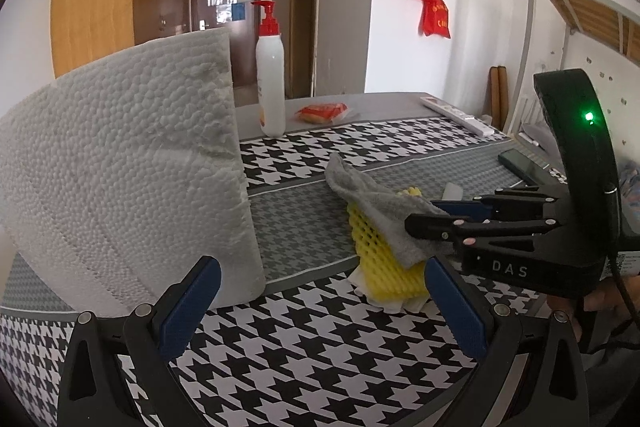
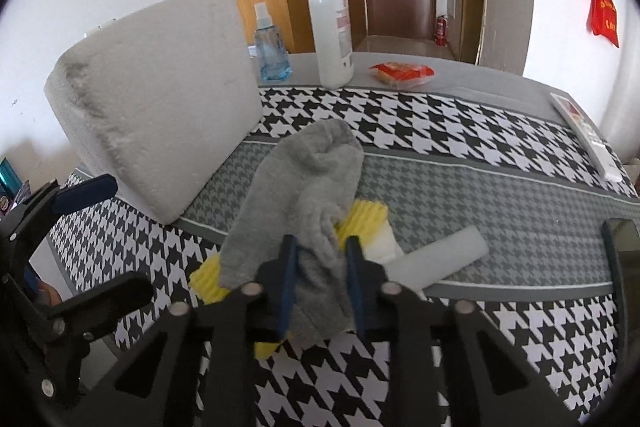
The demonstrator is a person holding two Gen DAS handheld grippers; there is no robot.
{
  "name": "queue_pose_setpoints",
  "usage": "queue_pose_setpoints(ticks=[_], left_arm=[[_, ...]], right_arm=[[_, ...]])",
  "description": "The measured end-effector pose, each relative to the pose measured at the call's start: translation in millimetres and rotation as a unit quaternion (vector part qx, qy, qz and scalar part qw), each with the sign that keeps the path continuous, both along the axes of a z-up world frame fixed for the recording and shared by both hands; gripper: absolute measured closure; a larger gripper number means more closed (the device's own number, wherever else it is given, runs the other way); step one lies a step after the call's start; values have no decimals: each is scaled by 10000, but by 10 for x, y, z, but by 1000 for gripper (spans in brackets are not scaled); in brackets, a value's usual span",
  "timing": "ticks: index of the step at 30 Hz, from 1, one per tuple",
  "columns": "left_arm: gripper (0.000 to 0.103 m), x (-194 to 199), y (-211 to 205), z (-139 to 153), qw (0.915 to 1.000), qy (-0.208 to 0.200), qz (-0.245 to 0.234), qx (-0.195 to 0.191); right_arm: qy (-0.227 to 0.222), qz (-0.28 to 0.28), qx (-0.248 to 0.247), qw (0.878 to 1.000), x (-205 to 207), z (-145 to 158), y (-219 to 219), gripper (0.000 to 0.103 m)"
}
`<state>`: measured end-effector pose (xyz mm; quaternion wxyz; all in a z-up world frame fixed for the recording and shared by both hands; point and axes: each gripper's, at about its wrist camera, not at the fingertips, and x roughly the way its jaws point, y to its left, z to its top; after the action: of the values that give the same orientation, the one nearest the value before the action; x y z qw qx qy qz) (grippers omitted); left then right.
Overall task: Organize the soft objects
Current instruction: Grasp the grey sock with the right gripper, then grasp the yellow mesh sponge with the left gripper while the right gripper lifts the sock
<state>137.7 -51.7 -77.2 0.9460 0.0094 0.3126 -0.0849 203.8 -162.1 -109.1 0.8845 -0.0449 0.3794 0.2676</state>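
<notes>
Left wrist view: left claw (image 1: 320, 301) released, blue pads spread wide above the houndstooth cloth of the desk (image 1: 320, 347), nothing between them. Just beyond and to the left, a large white foam block (image 1: 128, 163), leaning. Ahead on the grey band of the cloth, a grey sock (image 1: 376, 207) draped over a yellow foam net (image 1: 384, 259), itself on white tissue. Reaching in from the right, the right claw (image 1: 430, 217), clenched on the near end of the sock. Farther back, a white pump bottle (image 1: 271, 79) with a red head, a red snack packet (image 1: 322, 113), a white remote (image 1: 456, 115) and a dark phone (image 1: 524, 165).

Right wrist view: right claw (image 2: 320, 259) grasping the grey sock (image 2: 308, 187), blue pads pinching its near end, cloth bunched between them. Sock stretched away over the yellow foam net (image 2: 366, 213). Just to the right, a white foam sleeve (image 2: 440, 255) lying flat. At far left, the left claw (image 2: 86, 197), open. Foam block (image 2: 160, 107) at upper left, a blue spray bottle (image 2: 272, 47) beside the pump bottle (image 2: 330, 27) behind it.
</notes>
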Motion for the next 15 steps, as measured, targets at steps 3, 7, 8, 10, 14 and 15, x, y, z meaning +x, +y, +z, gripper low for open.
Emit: queue_pose_setpoints(ticks=[3, 7, 8, 10, 14, 15], left_arm=[[1, -3, -30, 6, 10000, 0, -20, 14], [1, -20, -81, 30, 10000, -26, -54, 44], [1, -25, -94, 36, 10000, -33, -64, 56], [1, -26, -116, 45, 9999, -44, -87, 66], [1, 13, -199, 51, 9998, -35, -163, 96], [1, 18, -220, 54, 9997, -26, -200, 97]], right_arm=[[-20, 3, 174, 9998, -48, 54, -82, 87], [-177, -18, 326, 9993, -142, 183, -170, 88], [-214, -33, 350, 9992, -164, 213, -196, 88], [-284, -60, 385, 9988, -202, 262, -255, 88], [-456, -212, 442, 9978, -293, 348, -395, 88], [-470, -233, 458, 9976, -314, 358, -425, 88]])
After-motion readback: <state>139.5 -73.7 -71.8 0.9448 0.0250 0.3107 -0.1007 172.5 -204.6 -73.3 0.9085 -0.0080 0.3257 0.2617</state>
